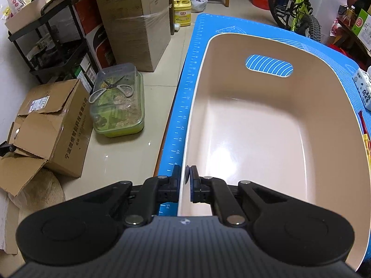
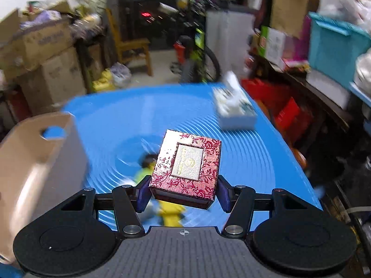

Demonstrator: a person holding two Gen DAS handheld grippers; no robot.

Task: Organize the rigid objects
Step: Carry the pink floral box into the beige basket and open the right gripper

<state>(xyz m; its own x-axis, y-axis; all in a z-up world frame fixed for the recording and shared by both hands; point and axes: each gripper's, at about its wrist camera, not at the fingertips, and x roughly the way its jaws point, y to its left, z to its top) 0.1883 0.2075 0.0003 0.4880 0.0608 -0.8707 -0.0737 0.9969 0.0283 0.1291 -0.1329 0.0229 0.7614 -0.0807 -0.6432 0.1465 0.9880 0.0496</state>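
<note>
Red floral box (image 2: 185, 171) w/ a pale label panel on its lid sits between the right tool's (image 2: 184, 191) blue pads, pinched at both sides near its lower end; box is off the blue mat (image 2: 143, 111), tilted, lid facing up toward the cam. Under it, on the mat, blurred yellow-green toy bits (image 2: 170, 215), too smeared to name. Further out on the mat, to the right: white tissue box (image 2: 234, 108) w/ a tissue sticking up. To the left: beige bin (image 2: 34, 162) w/ an oval handle cutout, standing on the mat; bench under the mat mostly hidden.

Left cam: left tool (image 1: 185, 176) pressed together on the bin's near-left rim, one pad outside the wall, one inside; the thin white rim runs between them. Bin (image 1: 255, 127) inside looks bare, glossy; mat's stripes show thru the far handle hole. Mat (image 1: 185, 106) has a ruler scale along its left edge. At the right edge of that view, the tissue box (image 1: 364, 90) and slivers of red and yellow.

Beyond the bench, on the floor: clear-lid green container (image 1: 118, 106) w/ scissors (image 1: 111, 90) lying on top; torn cardboard box (image 1: 46, 125); taller cartons; black cart (image 1: 46, 34); yellow jug (image 1: 182, 11); green bike (image 1: 299, 7); wooden chair (image 2: 132, 48).
</note>
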